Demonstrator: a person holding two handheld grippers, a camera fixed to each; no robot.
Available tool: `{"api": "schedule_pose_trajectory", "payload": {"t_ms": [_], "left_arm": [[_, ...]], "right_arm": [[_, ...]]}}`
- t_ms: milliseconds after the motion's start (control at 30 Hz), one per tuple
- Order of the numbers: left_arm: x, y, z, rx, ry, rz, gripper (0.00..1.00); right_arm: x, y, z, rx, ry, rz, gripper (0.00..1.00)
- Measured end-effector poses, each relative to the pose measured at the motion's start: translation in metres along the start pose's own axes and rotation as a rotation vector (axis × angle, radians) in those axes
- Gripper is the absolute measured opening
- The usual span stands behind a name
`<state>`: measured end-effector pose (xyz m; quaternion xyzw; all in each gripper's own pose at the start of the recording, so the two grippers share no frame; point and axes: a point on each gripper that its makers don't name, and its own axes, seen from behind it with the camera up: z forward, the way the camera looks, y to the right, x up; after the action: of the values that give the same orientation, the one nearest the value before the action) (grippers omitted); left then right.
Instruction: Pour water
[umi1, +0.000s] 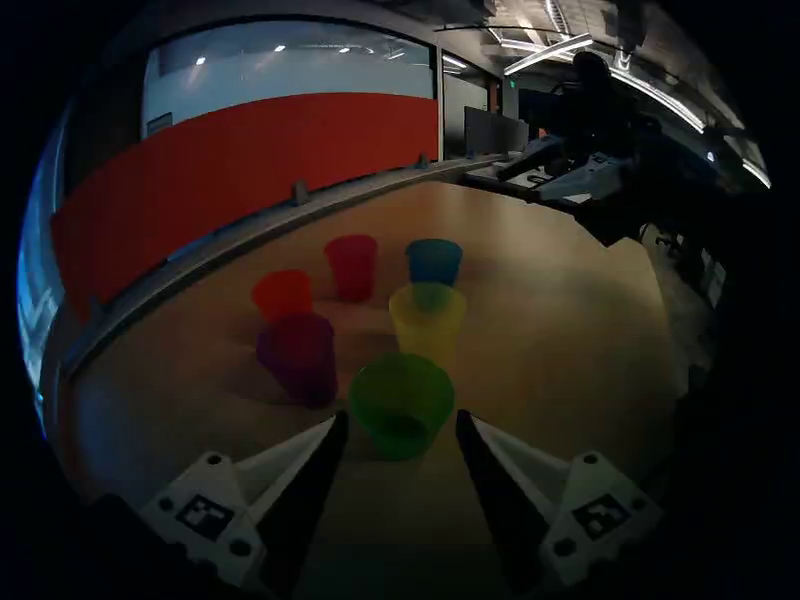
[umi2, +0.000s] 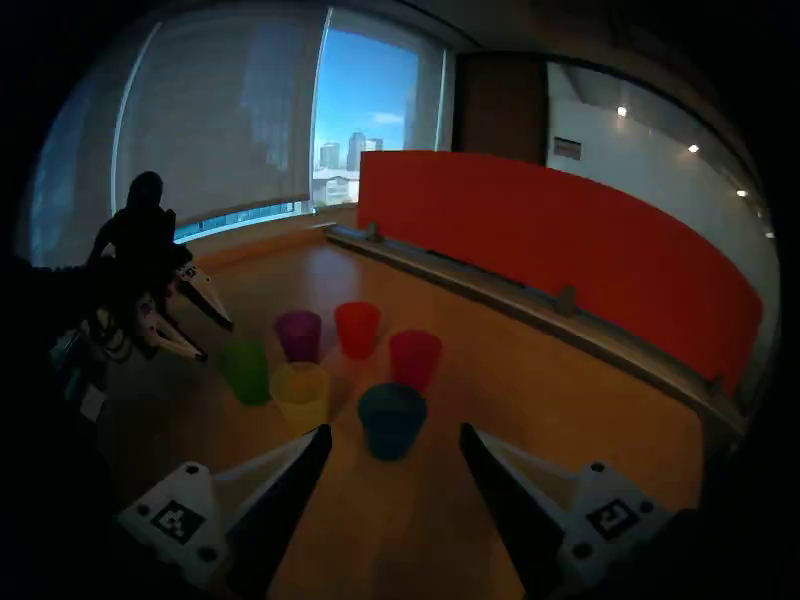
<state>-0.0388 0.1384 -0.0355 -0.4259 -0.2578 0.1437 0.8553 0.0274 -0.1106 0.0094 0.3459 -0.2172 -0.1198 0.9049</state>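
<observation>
Six cups stand close-packed on the wooden table (umi1: 570, 330). Left gripper (umi1: 400, 425): jaws apart, empty, green cup (umi1: 400, 390) just ahead of the tips. Right gripper (umi2: 393, 435): jaws apart, empty, blue cup (umi2: 391, 415) just ahead. Water level unreadable in the dim light. Likely risks: a finger closing in clips the yellow cup (umi1: 428, 318) just behind green and topples it, or the tapered plastic slips in the grip and spills.
</observation>
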Motion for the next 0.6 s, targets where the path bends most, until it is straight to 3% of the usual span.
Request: {"api": "schedule_pose_trajectory", "payload": {"t_ms": [600], "left_arm": [[-0.019, -0.002, 0.018, 0.003, -0.066, 0.022, 0.79]], "right_arm": [[-0.003, 0.001, 0.005, 0.0, -0.01, -0.002, 0.99]]}}
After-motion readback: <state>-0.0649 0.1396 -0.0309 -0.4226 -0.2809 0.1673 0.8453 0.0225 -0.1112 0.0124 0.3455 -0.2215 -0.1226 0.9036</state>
